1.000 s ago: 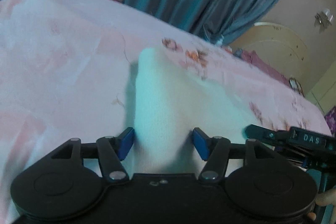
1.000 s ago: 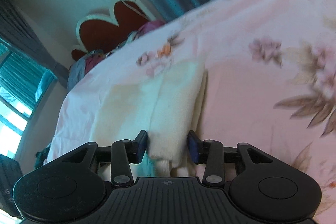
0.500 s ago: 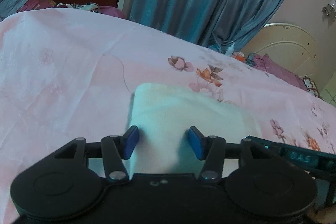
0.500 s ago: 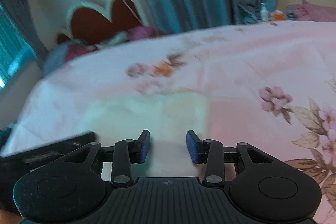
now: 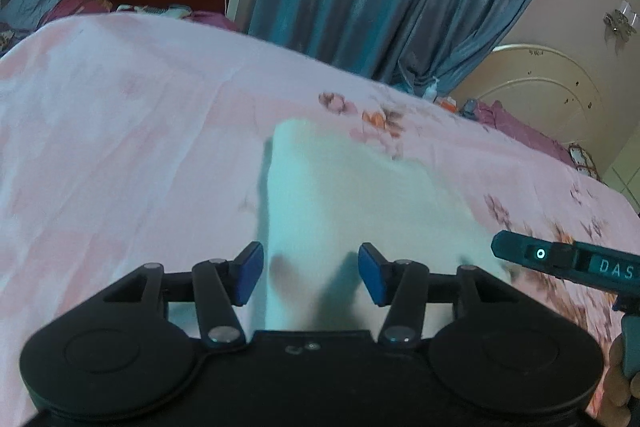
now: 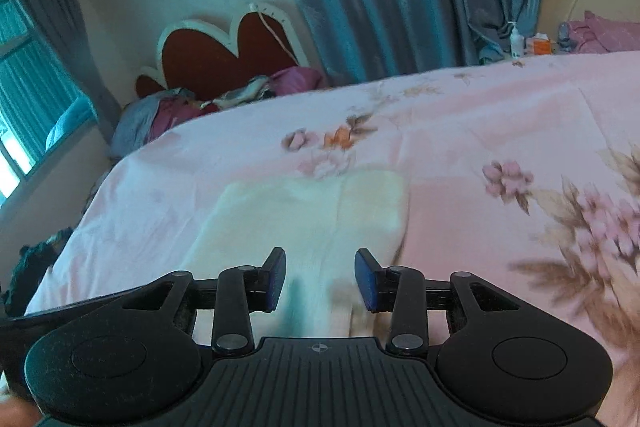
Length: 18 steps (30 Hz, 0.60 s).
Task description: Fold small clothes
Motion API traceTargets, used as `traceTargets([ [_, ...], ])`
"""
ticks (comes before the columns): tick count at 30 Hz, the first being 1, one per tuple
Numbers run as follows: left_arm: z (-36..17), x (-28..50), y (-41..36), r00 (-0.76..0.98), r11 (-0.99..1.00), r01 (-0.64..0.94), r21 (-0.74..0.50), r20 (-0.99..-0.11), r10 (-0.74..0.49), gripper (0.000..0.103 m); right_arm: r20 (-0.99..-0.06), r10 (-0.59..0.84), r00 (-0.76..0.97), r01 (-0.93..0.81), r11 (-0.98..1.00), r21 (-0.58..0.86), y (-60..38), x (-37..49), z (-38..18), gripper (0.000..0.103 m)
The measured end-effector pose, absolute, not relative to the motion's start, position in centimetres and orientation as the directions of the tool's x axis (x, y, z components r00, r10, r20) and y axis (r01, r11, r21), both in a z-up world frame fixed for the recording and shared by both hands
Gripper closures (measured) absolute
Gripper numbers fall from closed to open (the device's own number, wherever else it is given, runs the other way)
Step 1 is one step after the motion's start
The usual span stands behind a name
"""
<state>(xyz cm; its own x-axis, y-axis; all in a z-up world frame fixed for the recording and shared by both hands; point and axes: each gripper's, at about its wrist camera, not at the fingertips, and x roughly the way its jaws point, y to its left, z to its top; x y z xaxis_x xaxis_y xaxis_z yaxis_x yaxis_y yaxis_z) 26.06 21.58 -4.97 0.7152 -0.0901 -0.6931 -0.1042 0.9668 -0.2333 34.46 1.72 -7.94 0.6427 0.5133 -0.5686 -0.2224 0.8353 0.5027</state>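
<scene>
Nearest us, our left gripper point(image 5: 311, 274) had its jaws closing with the near edge of the white garment point(image 5: 352, 195) between them, the pads not yet pressing it, while our right gripper point(image 6: 320, 279) stood parted over the cloth's near edge at six o'clock, gripping nothing we could see. Past the fingers, toward twelve o'clock, the garment lay flat on the pink floral bedsheet point(image 6: 500, 115) as a rough rectangle with a seam down its middle, so we judged at least one fold made and further folding left
</scene>
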Motion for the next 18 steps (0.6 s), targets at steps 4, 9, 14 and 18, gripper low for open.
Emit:
traceTargets([
  [4, -6.2, 24.9, 20.9, 0.667, 0.968, -0.106, -0.227, -0.739, -0.101, 0.053, -0.603, 0.499, 0.622, -0.209, 0.848, 0.487, 2.1, 32.1, -9.0, 0.064],
  [9, -7.0, 24.6, 20.1, 0.646, 0.972, -0.097, -0.212, -0.757, -0.101, 0.053, -0.686, 0.445, 0.576, -0.151, 0.883, 0.445, 2.6, 31.5, -11.5, 0.064],
  [14, -6.9, 23.9, 19.8, 0.631, 0.975, -0.091, -0.203, -0.769, -0.101, 0.047, -0.695, 0.438, 0.569, -0.15, 0.887, 0.436, 2.5, 29.8, -11.4, 0.064],
  [18, -7.1, 23.3, 19.4, 0.625, 0.981, -0.074, -0.177, -0.775, -0.093, 0.038, -0.718, 0.401, 0.568, -0.161, 0.91, 0.381, 2.9, 29.0, -12.1, 0.064],
])
